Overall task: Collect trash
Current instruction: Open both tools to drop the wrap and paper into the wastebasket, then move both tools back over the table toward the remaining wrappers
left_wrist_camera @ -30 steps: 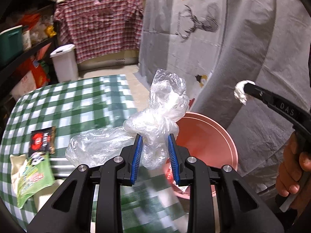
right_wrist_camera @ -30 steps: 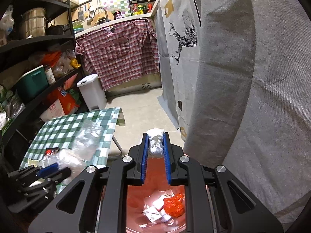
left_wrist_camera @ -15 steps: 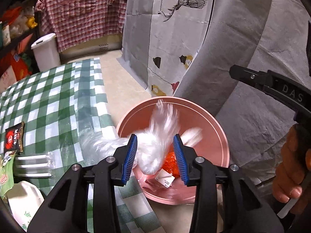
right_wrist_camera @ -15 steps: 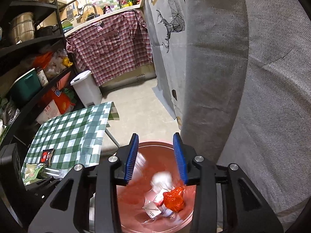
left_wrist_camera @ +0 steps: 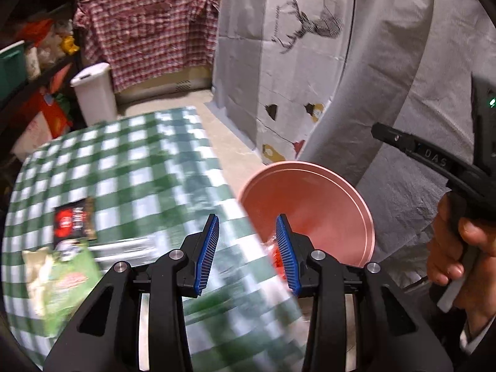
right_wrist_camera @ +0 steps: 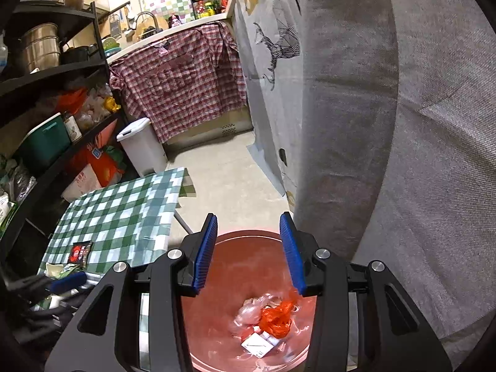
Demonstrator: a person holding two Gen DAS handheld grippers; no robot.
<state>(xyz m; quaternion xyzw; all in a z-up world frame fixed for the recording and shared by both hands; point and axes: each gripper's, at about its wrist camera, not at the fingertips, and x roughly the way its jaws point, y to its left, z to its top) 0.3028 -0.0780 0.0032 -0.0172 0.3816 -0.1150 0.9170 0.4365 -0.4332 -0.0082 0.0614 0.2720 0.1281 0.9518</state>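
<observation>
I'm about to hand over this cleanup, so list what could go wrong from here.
1. The pink bin stands tight against the table edge; the left gripper, swinging back to the table, may knock it.
2. The green snack wrapper and black-red packet lie flat, so the pads may slip.

Green-checked table (left_wrist_camera: 130,167) with a black-red sachet (left_wrist_camera: 73,222) and green snack packet (left_wrist_camera: 66,282) near its edge.
</observation>
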